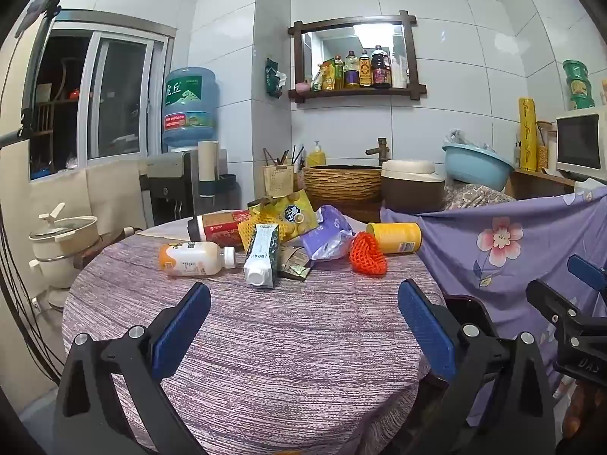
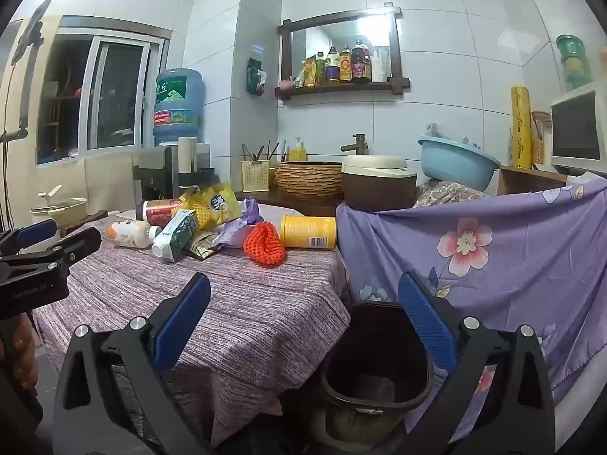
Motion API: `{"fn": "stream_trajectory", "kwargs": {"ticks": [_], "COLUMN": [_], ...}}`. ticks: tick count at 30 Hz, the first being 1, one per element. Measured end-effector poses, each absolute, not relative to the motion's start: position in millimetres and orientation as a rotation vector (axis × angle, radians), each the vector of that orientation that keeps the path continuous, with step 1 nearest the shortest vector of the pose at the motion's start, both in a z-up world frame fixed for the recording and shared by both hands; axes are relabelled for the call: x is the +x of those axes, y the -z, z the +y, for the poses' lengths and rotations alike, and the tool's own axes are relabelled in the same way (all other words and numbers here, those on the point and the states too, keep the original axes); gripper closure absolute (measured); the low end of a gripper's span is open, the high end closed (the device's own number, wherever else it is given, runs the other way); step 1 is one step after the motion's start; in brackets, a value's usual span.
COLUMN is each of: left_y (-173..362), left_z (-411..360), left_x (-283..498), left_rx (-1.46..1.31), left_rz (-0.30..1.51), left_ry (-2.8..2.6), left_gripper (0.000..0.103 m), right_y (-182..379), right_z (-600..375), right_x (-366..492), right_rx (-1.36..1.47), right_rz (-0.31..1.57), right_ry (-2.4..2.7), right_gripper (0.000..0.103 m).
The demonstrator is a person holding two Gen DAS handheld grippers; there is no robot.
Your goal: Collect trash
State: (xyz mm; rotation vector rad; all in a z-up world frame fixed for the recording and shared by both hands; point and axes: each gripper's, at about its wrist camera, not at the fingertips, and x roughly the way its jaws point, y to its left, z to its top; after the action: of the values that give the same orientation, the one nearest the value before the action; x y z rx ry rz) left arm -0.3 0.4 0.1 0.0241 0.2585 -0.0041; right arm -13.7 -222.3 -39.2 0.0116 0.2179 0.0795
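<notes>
Both the left gripper [image 1: 303, 326] and right gripper [image 2: 303, 322] gape wide, empty, near the table's [image 1: 288, 341] far trash pile [image 1: 288, 239].

A home kitchen: tiled walls, a sink basin [image 1: 342, 184], a condiment shelf [image 1: 356, 93], microwave [image 1: 580, 142] and water dispenser [image 1: 170, 185].
</notes>
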Motion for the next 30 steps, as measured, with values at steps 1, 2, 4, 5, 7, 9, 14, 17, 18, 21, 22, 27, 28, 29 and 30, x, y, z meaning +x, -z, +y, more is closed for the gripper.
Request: {"fn": "stream_trajectory", "kwargs": {"ticks": [1, 2, 4, 5, 7, 9, 14, 17, 18, 21, 22, 27, 28, 29, 30], "left_y": [-0.1, -0.1, -0.4, -0.5, -0.1, -0.1, 0.2, 0.2, 0.2, 2.4, 2.6, 4.1, 4.2, 4.3, 4.4], "left_z": [0.4, 0.4, 0.4, 0.3, 0.3, 0.3, -3.6, -5.1, -3.8, -7.7, -7.9, -5.7, -5.7, -5.5, -5.4], "left_x": [-0.2, -0.2, -0.1, -0.3, 0.4, 0.4, -2.0, -3.1, -2.0, -1.1, -1.1, 0.5, 0.6, 0.5, 0.6], "left_rx": [0.024, 0.024, 0.025, 0.026, 0.025, 0.026, 0.026, 0.027, 0.027, 0.028, 0.028, 0.027, 0.027, 0.027, 0.027], "left_rz": [0.260, 0.260, 0.261, 0.261, 0.264, 0.263, 0.263, 0.262, 0.264, 0.265, 0.267, 0.275, 0.276, 0.276, 0.276], "left_ry": [0.003, 0.002, 0.002, 0.001, 0.003, 0.004, 0.006, 0.005, 0.006, 0.006, 0.006, 0.010, 0.010, 0.010, 0.011], "left_gripper": [0.005, 0.005, 0.005, 0.005, 0.005, 0.005, 0.005, 0.005, 0.005, 0.005, 0.005, 0.005, 0.005, 0.005, 0.005], "right_y": [39.3, 39.5, 39.8, 39.9, 40.2, 41.6, 43.0, 40.1, 40.4, 47.7, 47.9, 47.3, 47.3, 48.1, 48.8], "right_z": [-222.2, -222.3, -222.6, -222.8, -222.5, -221.7, -221.4, -222.1, -222.4, -223.2, -222.6, -222.4, -222.1, -221.8, -221.3], "right_x": [-13.7, -13.6, -13.6, -13.5, -13.4, -12.9, -12.6, -12.0, -12.0, -9.0, -8.9, -8.8, -8.5, -8.0, -7.7], "right_rx": [0.009, 0.009, 0.012, 0.013, 0.015, 0.016, 0.024, 0.026, 0.027, 0.030, 0.030, 0.031, 0.031, 0.032, 0.032], "right_rz": [0.216, 0.215, 0.215, 0.216, 0.216, 0.216, 0.218, 0.222, 0.222, 0.230, 0.230, 0.230, 0.231, 0.233, 0.234], "right_ry": [-0.078, -0.076, -0.079, -0.078, -0.076, -0.074, -0.075, -0.075, -0.075, -0.077, -0.077, -0.076, -0.077, -0.077, -0.077], "right_gripper": [0.005, 0.005, 0.005, 0.005, 0.005, 0.005, 0.005, 0.005, 0.005, 0.005, 0.005, 0.005, 0.005, 0.005, 0.005]}}
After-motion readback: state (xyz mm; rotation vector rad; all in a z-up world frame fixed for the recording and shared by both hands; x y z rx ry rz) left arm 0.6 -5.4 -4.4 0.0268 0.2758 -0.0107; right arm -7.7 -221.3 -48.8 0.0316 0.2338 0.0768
